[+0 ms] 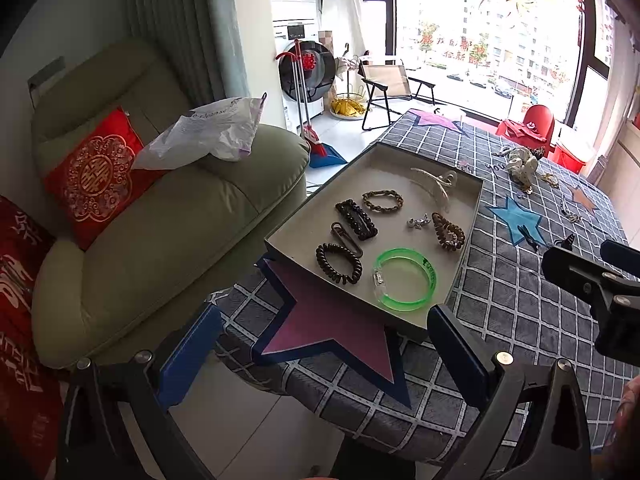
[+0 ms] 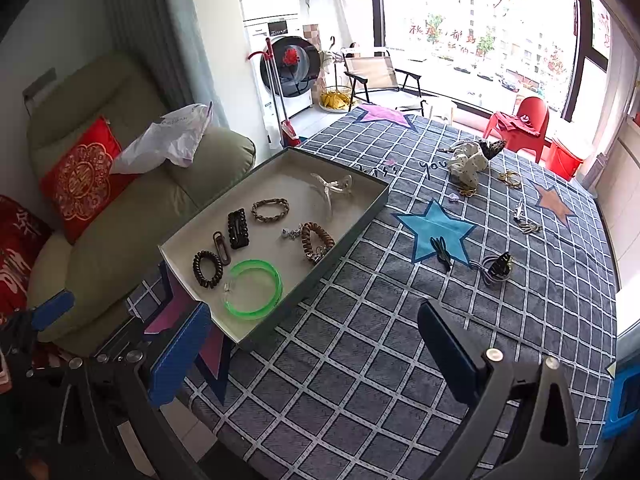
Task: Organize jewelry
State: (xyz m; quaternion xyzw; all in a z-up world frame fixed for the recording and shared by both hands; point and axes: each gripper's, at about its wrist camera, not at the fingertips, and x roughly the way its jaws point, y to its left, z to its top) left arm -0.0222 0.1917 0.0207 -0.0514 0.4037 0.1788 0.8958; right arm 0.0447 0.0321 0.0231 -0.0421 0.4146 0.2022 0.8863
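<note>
Left gripper (image 1: 320,364): nearest, jaws spread wide and empty, hovering over the desk's near edge just short of the tray, probably waiting its turn.
Right gripper (image 2: 316,352): jaws also wide apart, holding nothing, above the checked cloth (image 2: 360,360) beside the tray, likely placed to reach the loose pieces.
Tray (image 2: 352,236): shallow box at the desk's left corner; it serves as the collecting place.
Sorted pieces: green bangle (image 2: 254,290), coiled hair tie (image 2: 207,269) and brown clip (image 2: 238,229) lie apart inside the tray, easy to see.
Unsorted pieces: black clip (image 2: 441,252) on the blue star and a grey hair tie (image 2: 494,270) lie nearer; a spotted scrunchie (image 2: 468,164) lies farther off.
</note>
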